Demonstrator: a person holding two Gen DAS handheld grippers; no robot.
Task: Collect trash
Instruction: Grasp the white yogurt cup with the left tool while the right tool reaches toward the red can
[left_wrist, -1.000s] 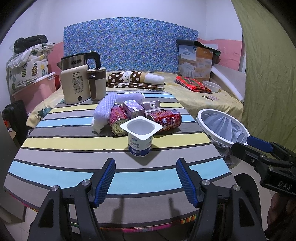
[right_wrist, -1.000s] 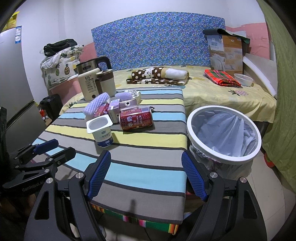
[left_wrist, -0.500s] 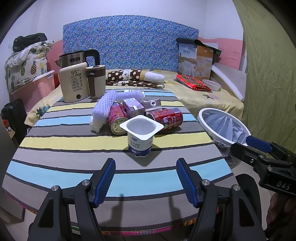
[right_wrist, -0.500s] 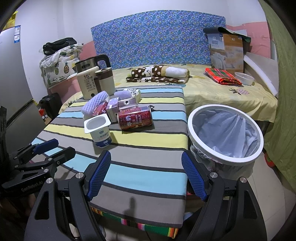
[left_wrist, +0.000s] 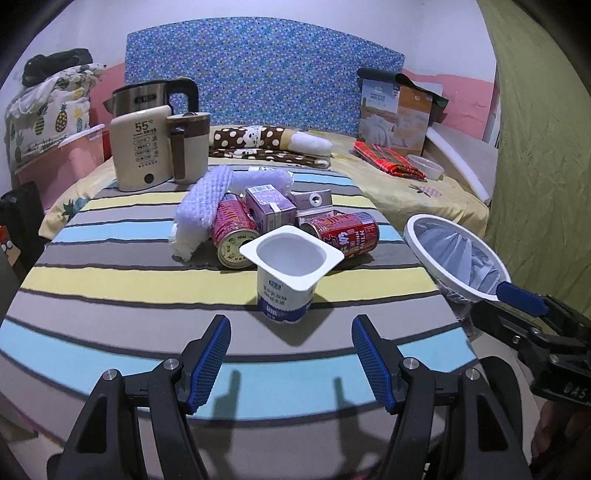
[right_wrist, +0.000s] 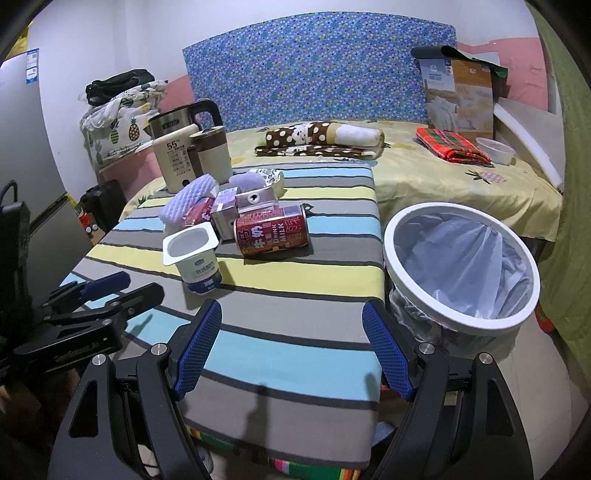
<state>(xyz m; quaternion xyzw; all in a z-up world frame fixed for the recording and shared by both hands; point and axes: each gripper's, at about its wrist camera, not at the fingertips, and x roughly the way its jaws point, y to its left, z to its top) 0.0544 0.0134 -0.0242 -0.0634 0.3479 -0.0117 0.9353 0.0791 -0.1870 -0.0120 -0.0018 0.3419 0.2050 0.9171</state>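
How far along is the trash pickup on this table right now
Nothing looks done: the bin shows only its liner. Nothing in hand: left claw and right claw are open. Left: yogurt cup, two cans, cartons and foam.
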